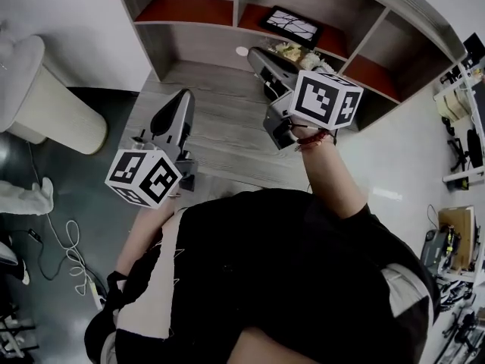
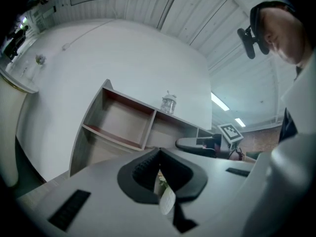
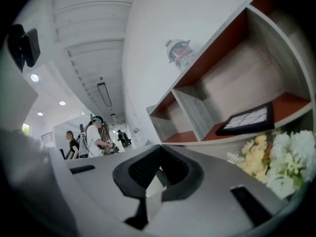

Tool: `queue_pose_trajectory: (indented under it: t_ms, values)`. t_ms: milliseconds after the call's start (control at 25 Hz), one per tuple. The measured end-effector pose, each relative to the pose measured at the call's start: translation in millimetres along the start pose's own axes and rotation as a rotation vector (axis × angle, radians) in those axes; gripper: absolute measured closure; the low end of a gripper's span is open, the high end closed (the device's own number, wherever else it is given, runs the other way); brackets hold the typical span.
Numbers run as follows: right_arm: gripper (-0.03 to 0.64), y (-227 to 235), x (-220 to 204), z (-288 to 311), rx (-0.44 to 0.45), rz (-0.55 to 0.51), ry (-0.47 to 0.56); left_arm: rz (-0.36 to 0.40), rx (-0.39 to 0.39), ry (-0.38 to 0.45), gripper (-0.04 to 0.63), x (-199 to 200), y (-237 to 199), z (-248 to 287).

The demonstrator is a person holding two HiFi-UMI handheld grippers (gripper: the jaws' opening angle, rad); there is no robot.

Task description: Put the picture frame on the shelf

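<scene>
Picture frame: a dark picture frame (image 1: 294,26) lies on the red-brown floor of the middle compartment of the shelf (image 1: 198,42), free of both grippers.
Right gripper: the right gripper (image 1: 255,51) has its jaws closed together with nothing between them, its tips close to the frame's compartment.
Left gripper: the left gripper (image 1: 184,95) also has its jaws pressed together and empty, lower over the wood-grain surface (image 1: 223,139), well apart from the shelf.
In the way: a bunch of pale flowers (image 1: 292,51) sits just beside the right gripper, in front of the frame's compartment.
On top of the shelf: a glass jar (image 3: 180,53).
Around: a white round bin (image 1: 47,101) at the left; a pale cable (image 1: 70,243) on the dark floor; people (image 3: 94,137) stand far off.
</scene>
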State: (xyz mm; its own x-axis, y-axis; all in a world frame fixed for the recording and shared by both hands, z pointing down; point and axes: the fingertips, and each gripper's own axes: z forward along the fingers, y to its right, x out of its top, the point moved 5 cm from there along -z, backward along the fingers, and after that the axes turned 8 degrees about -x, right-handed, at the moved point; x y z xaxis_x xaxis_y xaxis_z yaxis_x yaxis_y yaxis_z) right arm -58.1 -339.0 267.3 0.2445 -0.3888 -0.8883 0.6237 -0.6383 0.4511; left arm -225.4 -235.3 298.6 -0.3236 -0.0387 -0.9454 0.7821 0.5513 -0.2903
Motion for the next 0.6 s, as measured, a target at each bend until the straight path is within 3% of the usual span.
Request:
queue_pose_trajectory:
  t_ms: [600]
  values:
    - [0.614, -43, -27, -28, -0.006, -0.109, -0.016, -0.004, -0.001, -0.017, 0.586, -4, 23, -37]
